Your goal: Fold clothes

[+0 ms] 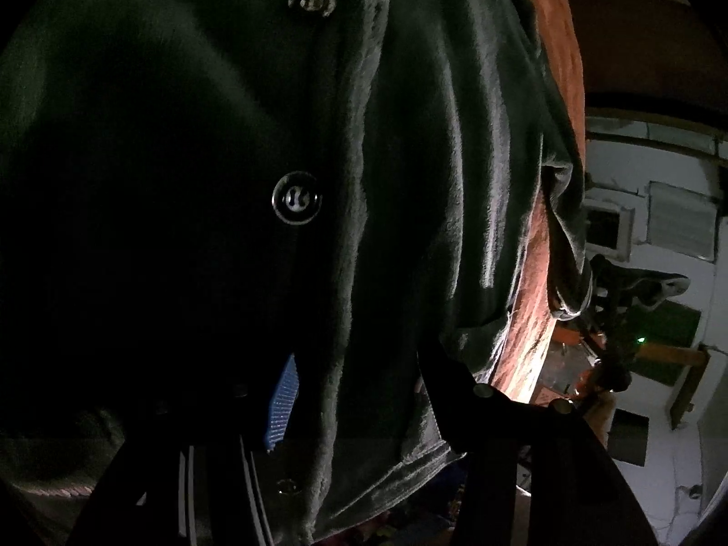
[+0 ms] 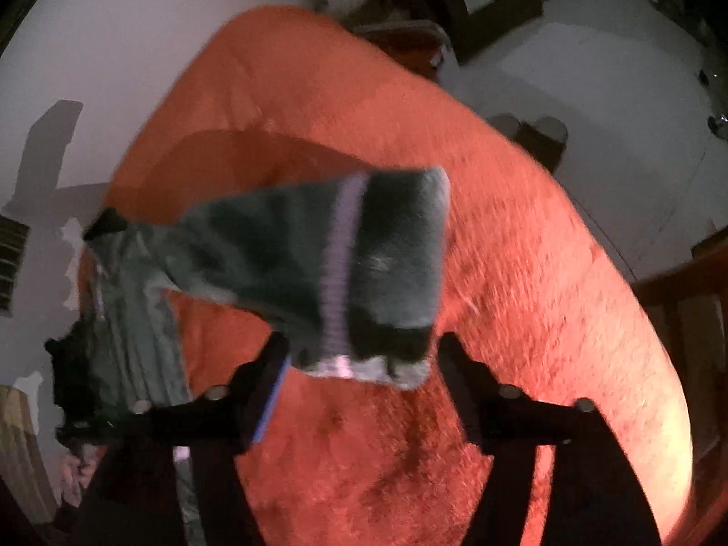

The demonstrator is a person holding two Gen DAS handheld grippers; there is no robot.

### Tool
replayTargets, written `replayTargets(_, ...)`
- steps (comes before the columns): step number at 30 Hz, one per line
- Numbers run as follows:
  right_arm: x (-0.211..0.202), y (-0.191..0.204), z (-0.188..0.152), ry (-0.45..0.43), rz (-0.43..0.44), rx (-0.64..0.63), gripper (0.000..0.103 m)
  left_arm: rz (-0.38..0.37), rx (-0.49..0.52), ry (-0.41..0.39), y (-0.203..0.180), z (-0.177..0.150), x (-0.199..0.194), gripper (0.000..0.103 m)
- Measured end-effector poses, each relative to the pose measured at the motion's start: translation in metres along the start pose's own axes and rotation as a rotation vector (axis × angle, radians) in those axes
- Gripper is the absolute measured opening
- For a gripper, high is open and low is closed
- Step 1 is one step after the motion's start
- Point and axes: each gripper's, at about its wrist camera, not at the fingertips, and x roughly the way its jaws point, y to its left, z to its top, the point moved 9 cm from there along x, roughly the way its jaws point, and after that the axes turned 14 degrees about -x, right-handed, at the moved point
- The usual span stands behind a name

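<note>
A dark green fleece garment [image 1: 227, 136] with round buttons [image 1: 297, 199] fills the left wrist view, draped over an orange bed cover [image 1: 559, 45]. My left gripper [image 1: 364, 391] is shut on the garment, with thick folds packed between the blue pad [image 1: 282, 400] and the other finger. In the right wrist view a blurred end of the garment [image 2: 355, 255], with a pale ribbed strip, hangs over the orange cover [image 2: 523, 273]. My right gripper [image 2: 364, 359] stands open just below that end, and its fingers [image 2: 459, 364] do not press the cloth.
The orange cover spreads under both grippers. White walls surround it, with a dark framed panel [image 2: 491, 0] at the far side and wooden furniture [image 2: 691, 300] on the right. A dark shape [image 2: 73, 386] holds the garment's far left end.
</note>
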Motion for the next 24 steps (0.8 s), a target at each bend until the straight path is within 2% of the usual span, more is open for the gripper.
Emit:
replayTargets(4, 0.01, 0.001, 0.0, -0.018, 0.104, 0.118, 0.081, -0.004, -0.001, 0.006, -0.002, -0.001, 0.003, 0.053)
replayTargets(5, 0.016, 0.003, 0.0, -0.019, 0.126, 0.131, 0.077, -0.004, 0.003, 0.008, -0.002, -0.001, 0.002, 0.053)
replayTargets(6, 0.018, 0.005, 0.004, -0.023, 0.123, 0.133, 0.055, -0.005, 0.005, 0.011, -0.004, 0.0, 0.004, 0.053)
replayTargets(7, 0.018, 0.006, 0.012, -0.029, 0.102, 0.129, 0.038, -0.006, 0.005, 0.011, -0.005, 0.0, 0.004, 0.053)
replayTargets(8, 0.019, 0.006, 0.021, -0.037, 0.08, 0.128, 0.011, -0.007, 0.005, 0.011, -0.007, 0.001, 0.004, 0.053)
replayTargets(11, 0.009, 0.004, 0.067, -0.108, -0.004, 0.147, 0.011, -0.01, 0.008, 0.004, -0.012, -0.001, 0.005, 0.053)
replayTargets(14, -0.046, 0.026, 0.113, -0.263, -0.071, 0.042, 0.011, -0.02, 0.011, 0.004, -0.013, -0.005, 0.003, 0.053)
replayTargets(16, -0.09, 0.059, 0.121, -0.409, -0.131, -0.124, 0.011, -0.025, 0.013, 0.008, -0.004, -0.007, -0.005, 0.053)
replayTargets(17, -0.106, 0.078, 0.112, -0.475, -0.16, -0.221, 0.012, -0.026, 0.013, 0.011, -0.002, -0.008, -0.004, 0.053)
replayTargets(18, -0.108, 0.088, 0.098, -0.487, -0.196, -0.286, 0.015, -0.027, 0.006, 0.014, 0.001, -0.009, -0.003, 0.053)
replayTargets(19, -0.096, 0.089, 0.081, -0.434, -0.222, -0.316, 0.019, -0.028, -0.001, 0.018, 0.004, -0.009, -0.002, 0.053)
replayTargets(20, -0.071, 0.08, 0.059, -0.317, -0.209, -0.302, 0.022, -0.031, -0.011, 0.021, 0.006, -0.008, 0.0, 0.053)
replayTargets(22, -0.024, 0.06, 0.012, -0.084, -0.181, -0.259, 0.023, -0.032, -0.018, 0.028, 0.006, -0.009, 0.002, 0.053)
replayTargets(23, -0.002, 0.04, -0.012, 0.022, -0.162, -0.168, 0.023, -0.031, -0.015, 0.029, 0.005, -0.009, 0.003, 0.053)
replayTargets(24, 0.009, 0.023, -0.027, 0.08, -0.151, -0.078, 0.023, -0.029, -0.012, 0.029, 0.004, -0.009, 0.004, 0.053)
